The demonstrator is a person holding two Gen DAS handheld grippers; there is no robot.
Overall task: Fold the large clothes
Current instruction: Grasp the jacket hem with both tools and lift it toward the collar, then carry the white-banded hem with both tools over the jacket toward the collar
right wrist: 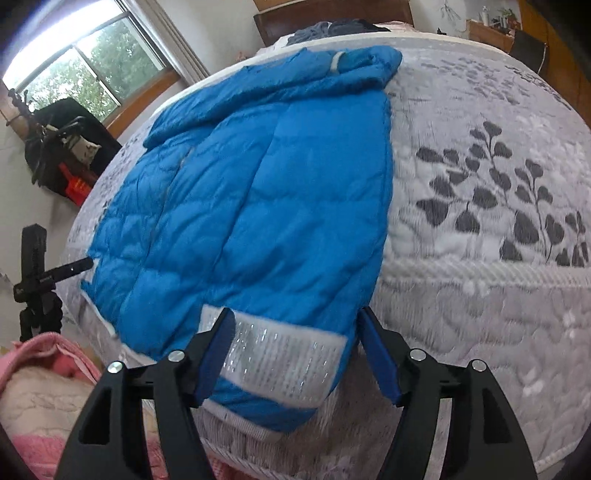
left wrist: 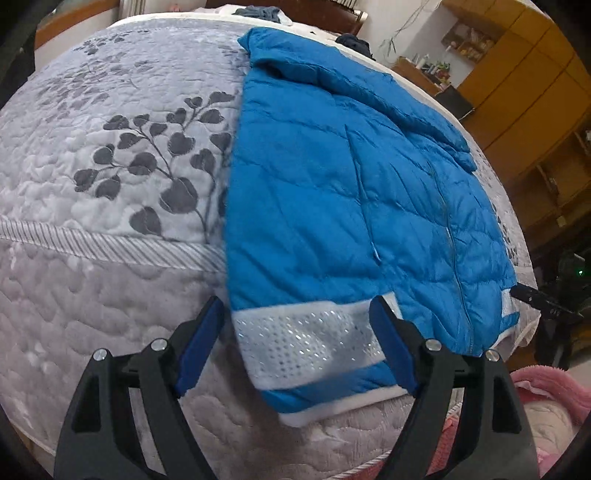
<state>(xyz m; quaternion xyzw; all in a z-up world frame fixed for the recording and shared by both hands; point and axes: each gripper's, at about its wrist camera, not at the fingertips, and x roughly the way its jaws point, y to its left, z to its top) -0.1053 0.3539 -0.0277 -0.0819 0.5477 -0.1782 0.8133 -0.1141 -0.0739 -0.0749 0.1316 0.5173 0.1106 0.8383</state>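
At the near edge of the bed (left wrist: 92, 288), the left tongs (left wrist: 299, 321) are seen spread wide, nothing held; the white sparkly hem band (left wrist: 306, 343) of the blue puffer jacket (left wrist: 332, 184) lies between the fingers and below them, at the jacket's near corner. The right tongs (right wrist: 295, 332) are likewise held open and empty, with the same kind of hem band (right wrist: 280, 362) lying between their blue fingers (right wrist: 218, 350); whether either pair touches the cloth cannot be told.

The jacket is laid flat along the grey leaf-patterned quilt (right wrist: 480, 184), folded lengthwise, its hem reaching the bed's near edge and its hood (right wrist: 354, 62) pointing toward the far end, where dark clothes (right wrist: 332, 26) are heaped by a wooden headboard (right wrist: 332, 11).

In the left view alone, yellow-brown cabinets (left wrist: 524, 92) are shown beyond the bed. A window (right wrist: 81, 70), a black bag (right wrist: 70, 144) and a black tripod (right wrist: 37, 273) are shown only in the right view. A pink blanket (right wrist: 44, 387) appears in both, below the bed's near edge.
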